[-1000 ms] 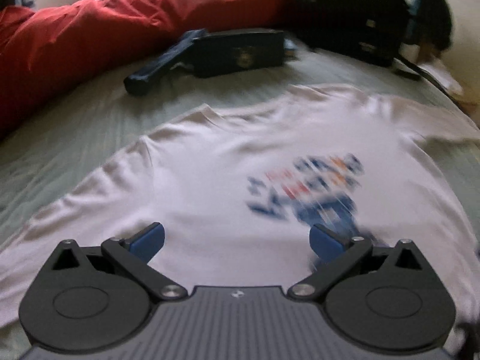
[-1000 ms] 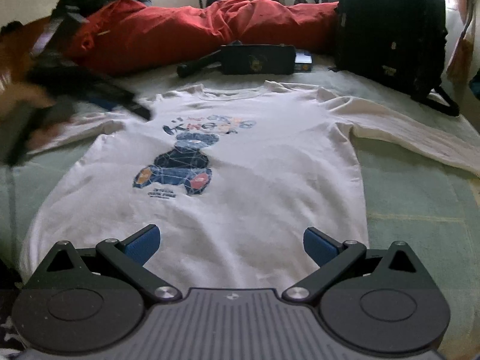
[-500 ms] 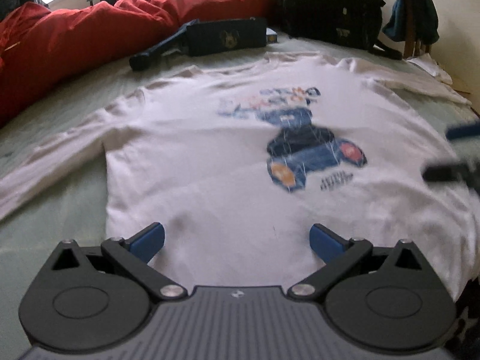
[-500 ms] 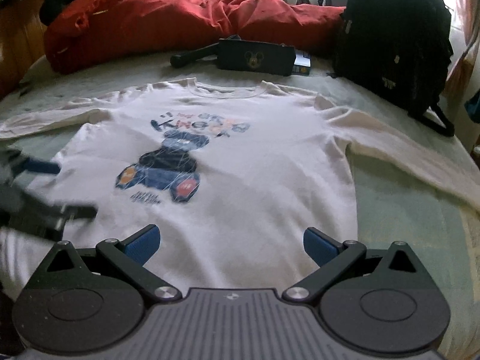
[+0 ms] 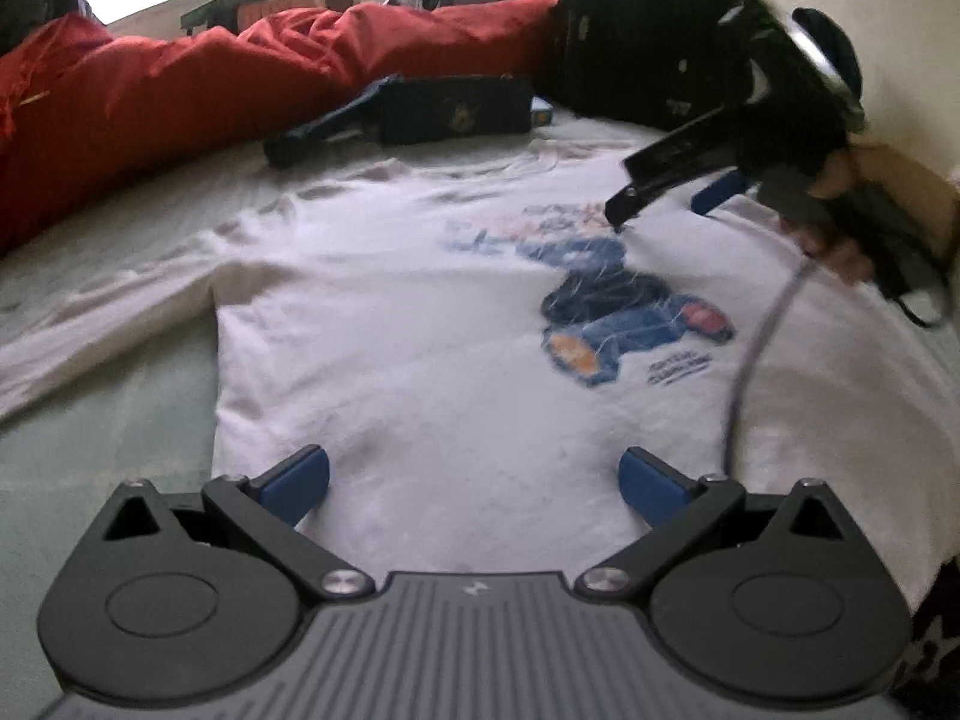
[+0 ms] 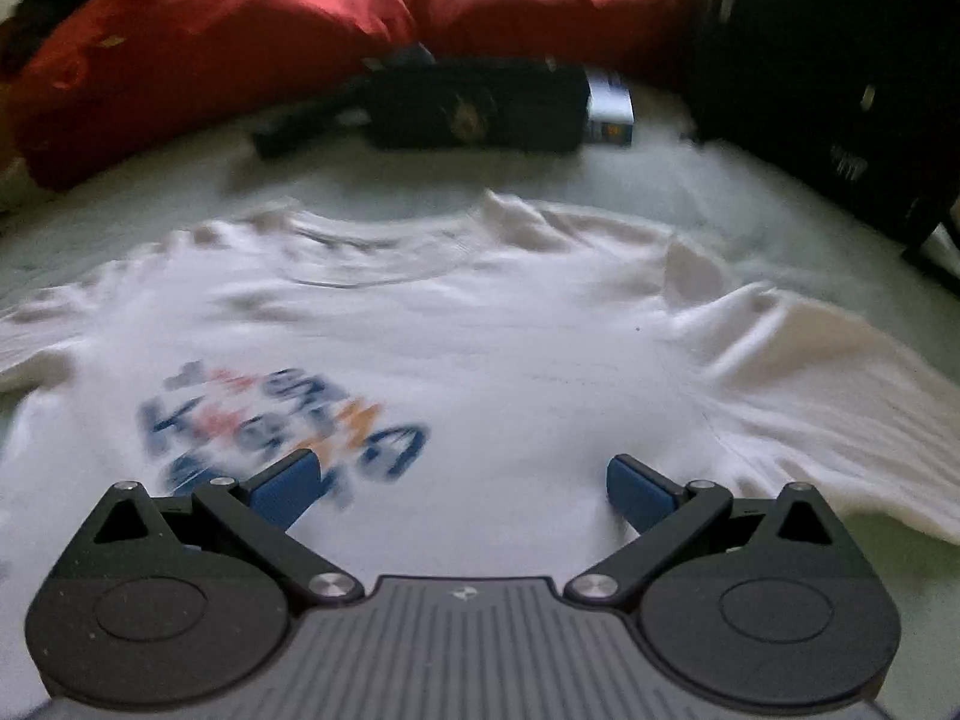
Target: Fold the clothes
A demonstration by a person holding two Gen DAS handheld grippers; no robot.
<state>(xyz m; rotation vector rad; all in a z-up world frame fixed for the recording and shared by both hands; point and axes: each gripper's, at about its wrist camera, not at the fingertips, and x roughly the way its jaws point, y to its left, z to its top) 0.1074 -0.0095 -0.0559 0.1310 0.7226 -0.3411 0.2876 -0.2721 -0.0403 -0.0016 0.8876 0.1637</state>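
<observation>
Both claws gape empty over white shirt; only left view shows right claw, hand

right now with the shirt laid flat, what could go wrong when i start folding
1. The black pouch and backpack lie close beyond the shirt's collar; a swung sleeve could catch them.
2. The right gripper is open low over the print, so it may pinch too little cloth or both layers.
3. The shoulder is wrinkled; folding now may set creases.
</observation>
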